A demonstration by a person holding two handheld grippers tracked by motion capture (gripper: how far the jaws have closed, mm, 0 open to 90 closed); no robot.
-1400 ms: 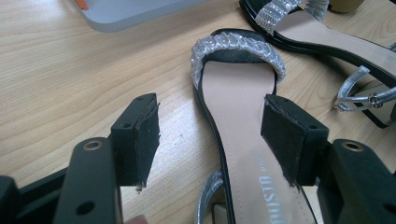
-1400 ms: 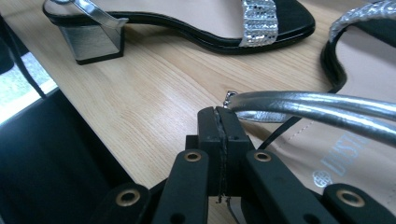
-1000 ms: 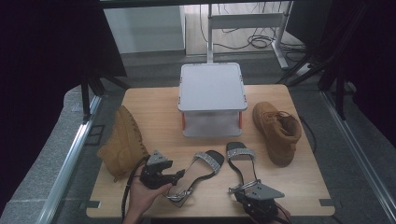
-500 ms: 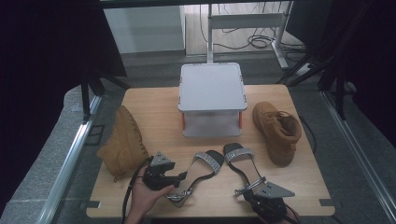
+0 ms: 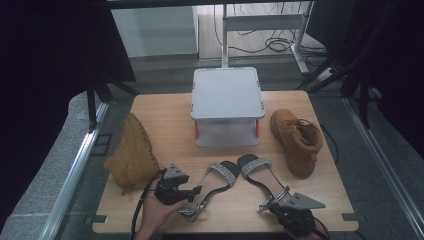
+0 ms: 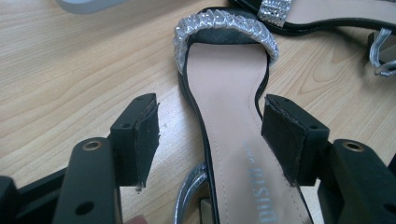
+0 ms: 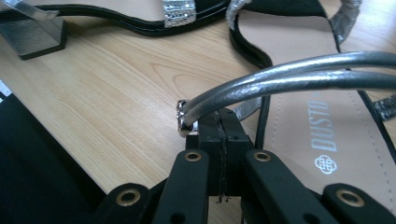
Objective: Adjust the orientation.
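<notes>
Right gripper (image 7: 219,122) shifted right, pinching strap (image 7: 289,74) of "DUSTO" sandal (image 7: 327,135); left gripper (image 6: 210,140) spread.

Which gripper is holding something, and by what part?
The right gripper pinches the right black sandal's silver ankle strap; the left gripper holds nothing.

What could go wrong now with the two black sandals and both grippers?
The right gripper is shut near the thin silver ankle strap of the right black rhinestone-banded sandal; the strap could bend or slip free. The left gripper is open astride the left black sandal; closing off-centre might skew it.
</notes>
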